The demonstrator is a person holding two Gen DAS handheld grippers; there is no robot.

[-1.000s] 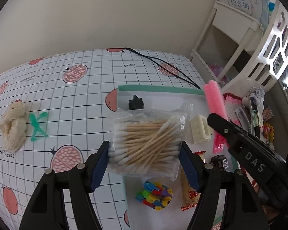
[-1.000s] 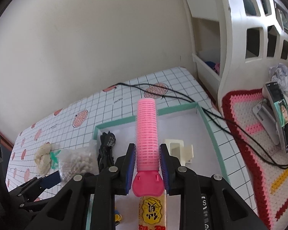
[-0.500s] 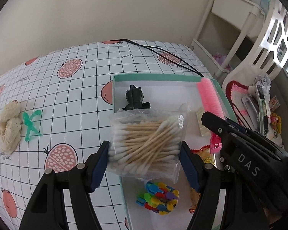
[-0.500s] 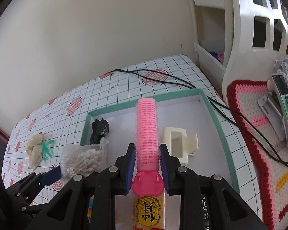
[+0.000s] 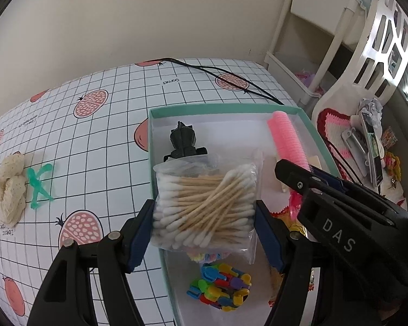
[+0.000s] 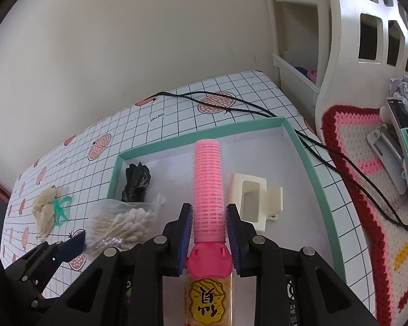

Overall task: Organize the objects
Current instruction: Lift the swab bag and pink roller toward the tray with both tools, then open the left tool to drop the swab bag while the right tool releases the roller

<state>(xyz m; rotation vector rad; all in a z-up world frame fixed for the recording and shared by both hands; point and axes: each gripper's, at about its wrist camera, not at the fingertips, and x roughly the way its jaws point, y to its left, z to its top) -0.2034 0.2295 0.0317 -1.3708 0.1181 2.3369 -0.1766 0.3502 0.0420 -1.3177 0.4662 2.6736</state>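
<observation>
Both grippers have come forward over the green-rimmed box [image 5: 317, 138] in the past second, so that its white floor now fills far more of each view than it did, a sign that both loads are close to being set down inside it rather than on the grid-patterned tablecloth [image 5: 100, 141]. The box, much the largest thing here, holds a black figure [image 5: 184, 141] at its far left corner, a cream hair claw [image 6: 254, 199] toward the right, a yellow snack packet [image 6: 208, 298] near the camera and a heap of coloured clips [image 5: 220, 285] at the near end. The left gripper [image 5: 204, 217] has its jaws spread wide but pressed against both sides of the bag of cotton swabs [image 5: 206, 203], which hangs just above the box's left wall. The right gripper [image 6: 209, 233] has its jaws drawn in tight on the base of the pink hair roller [image 6: 208, 184], which points away over the middle of the box, between the figure and the claw. Left out on the cloth, well to the left of the box, lie a cream scrunchie [image 5: 9, 187] and, touching it, a small green plastic piece [image 5: 39, 184], both seemingly yet to be gathered in
</observation>
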